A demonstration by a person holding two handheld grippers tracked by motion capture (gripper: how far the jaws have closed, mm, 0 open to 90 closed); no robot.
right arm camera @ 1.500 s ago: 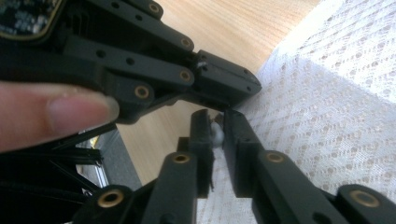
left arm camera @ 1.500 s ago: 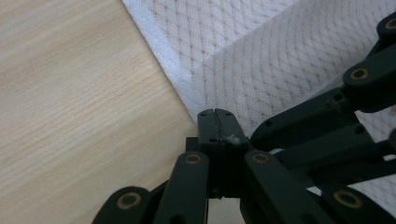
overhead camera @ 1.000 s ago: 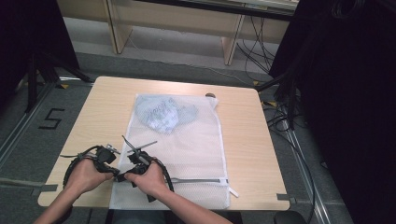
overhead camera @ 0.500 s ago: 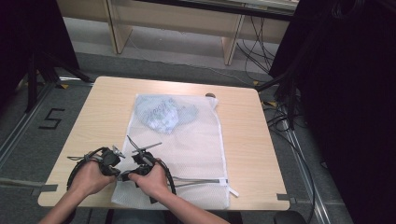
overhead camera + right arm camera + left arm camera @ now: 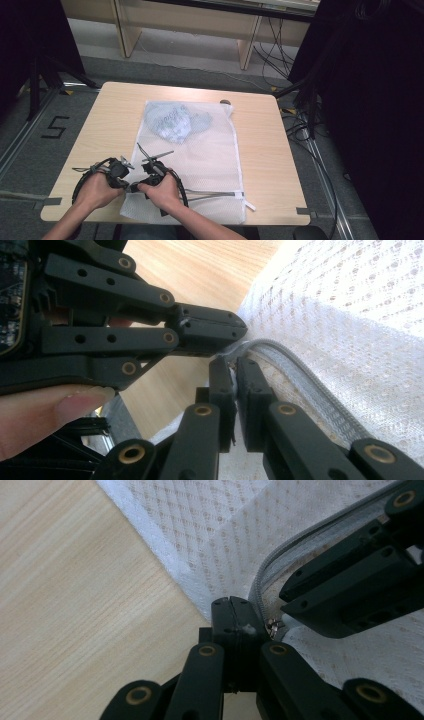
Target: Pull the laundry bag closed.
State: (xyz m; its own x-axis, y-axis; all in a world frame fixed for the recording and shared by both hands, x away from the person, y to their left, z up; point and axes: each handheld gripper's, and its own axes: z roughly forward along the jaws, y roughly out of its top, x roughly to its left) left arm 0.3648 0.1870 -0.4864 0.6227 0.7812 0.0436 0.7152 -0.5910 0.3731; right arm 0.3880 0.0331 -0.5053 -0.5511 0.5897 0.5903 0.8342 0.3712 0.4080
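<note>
- My two grippers had drawn closer together at the near left corner of the white mesh laundry bag (image 5: 200, 160), so the unzipping looked about to start.
- Left gripper (image 5: 232, 612) pinched the bag's corner shut.
- Right gripper (image 5: 235, 375) clamped the zipper pull (image 5: 272, 625); the high view hid it.

mesh bag (image 5: 200, 160) on table (image 5: 100, 125) | bundle (image 5: 172, 121) in bag's far end | grippers at near-left corner
</note>
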